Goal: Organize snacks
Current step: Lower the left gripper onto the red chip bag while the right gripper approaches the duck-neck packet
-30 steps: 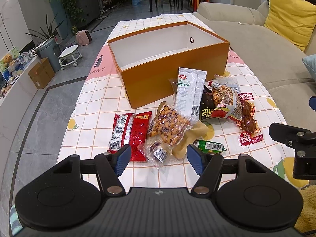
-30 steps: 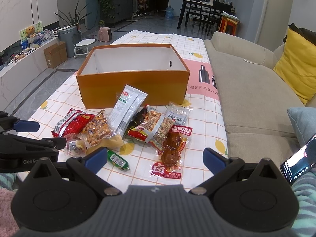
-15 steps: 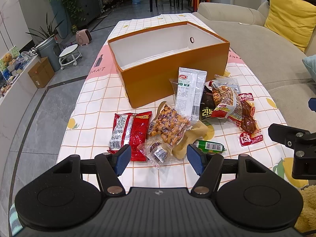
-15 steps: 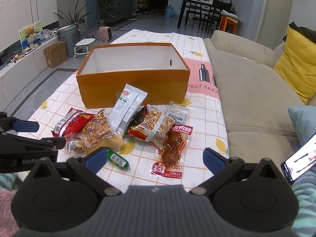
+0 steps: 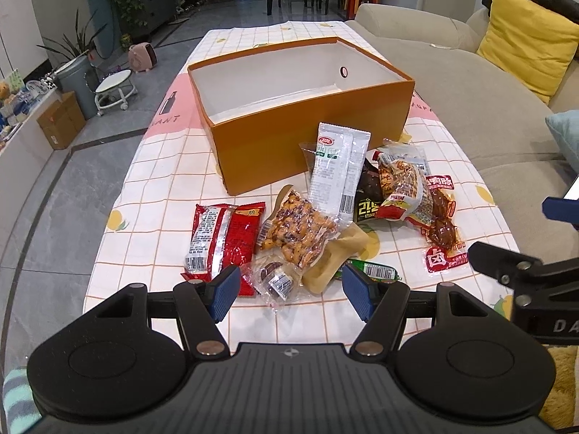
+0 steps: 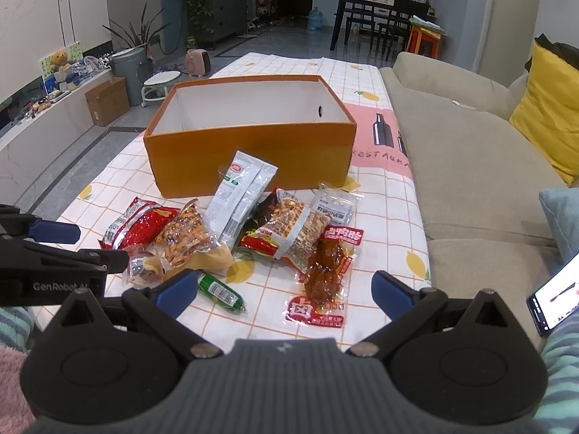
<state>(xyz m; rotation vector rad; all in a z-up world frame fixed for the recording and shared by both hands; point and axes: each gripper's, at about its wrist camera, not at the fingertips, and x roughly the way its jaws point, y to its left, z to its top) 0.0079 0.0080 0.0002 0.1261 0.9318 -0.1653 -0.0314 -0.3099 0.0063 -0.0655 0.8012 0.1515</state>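
An open orange box [image 5: 311,144] [image 6: 249,155] with a white inside stands on the checked tablecloth. Several snack packs lie in front of it: a red pack [image 5: 220,238] [image 6: 139,226], a nut pack [image 5: 296,233] [image 6: 186,238], a white-grey sachet [image 5: 334,173] [image 6: 240,197], a peanut pack [image 5: 401,191] [image 6: 296,233], a braised meat pack [image 5: 439,224] [image 6: 324,275], a green sausage [image 5: 372,271] [image 6: 219,293] and a small clear candy pack [image 5: 275,278] [image 6: 143,269]. My left gripper [image 5: 291,291] is open and empty, just short of the candy pack. My right gripper [image 6: 284,289] is open and empty, near the meat pack.
A beige sofa [image 5: 470,108] [image 6: 470,166] with a yellow cushion [image 5: 524,32] runs along the table's right side. A phone [image 6: 553,296] lies at the right. The floor to the left holds a stool [image 5: 112,88], a bin and a cardboard box [image 5: 61,119].
Both grippers have barely moved, and both stay open. The snacks and the box lie as before.
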